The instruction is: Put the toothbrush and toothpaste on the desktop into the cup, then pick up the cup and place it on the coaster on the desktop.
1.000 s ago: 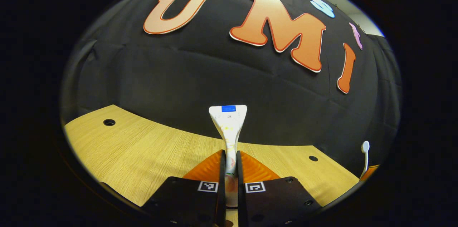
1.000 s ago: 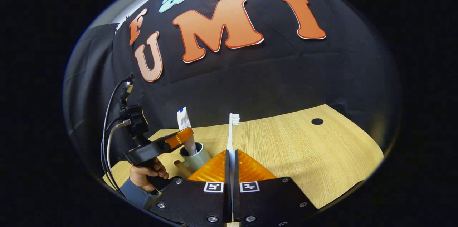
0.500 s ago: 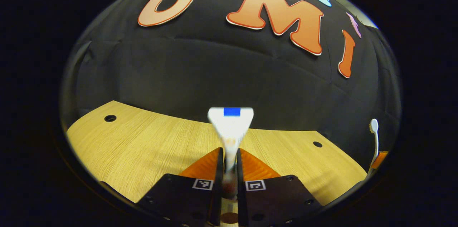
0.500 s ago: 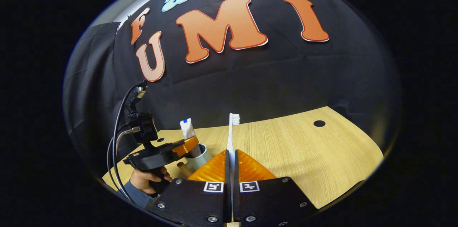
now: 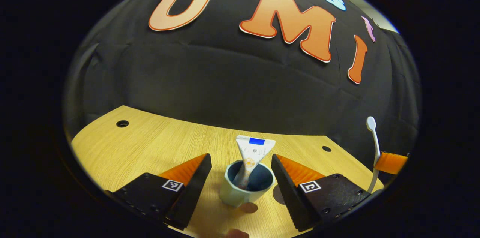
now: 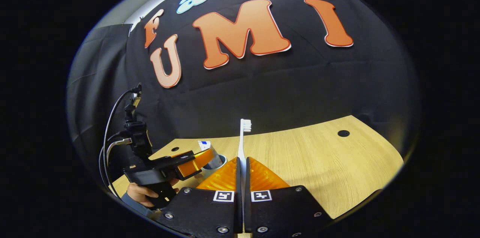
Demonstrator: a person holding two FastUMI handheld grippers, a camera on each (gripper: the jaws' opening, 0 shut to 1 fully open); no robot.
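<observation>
Toothpaste (image 5: 250,155) leaning in cup (image 5: 245,187), left gripper (image 5: 240,174) jaws released, right gripper (image 6: 241,170) grasping toothbrush (image 6: 243,140).

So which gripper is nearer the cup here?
Left. The left gripper is open with the cup between its fingers; the right gripper, shut on the toothbrush, sits beside it.

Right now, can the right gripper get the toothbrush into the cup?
Probably yes. The cup is open-topped with room beside the toothpaste, but the open left gripper flanks it and may need to back off first. The right gripper holds the toothbrush upright.
</observation>
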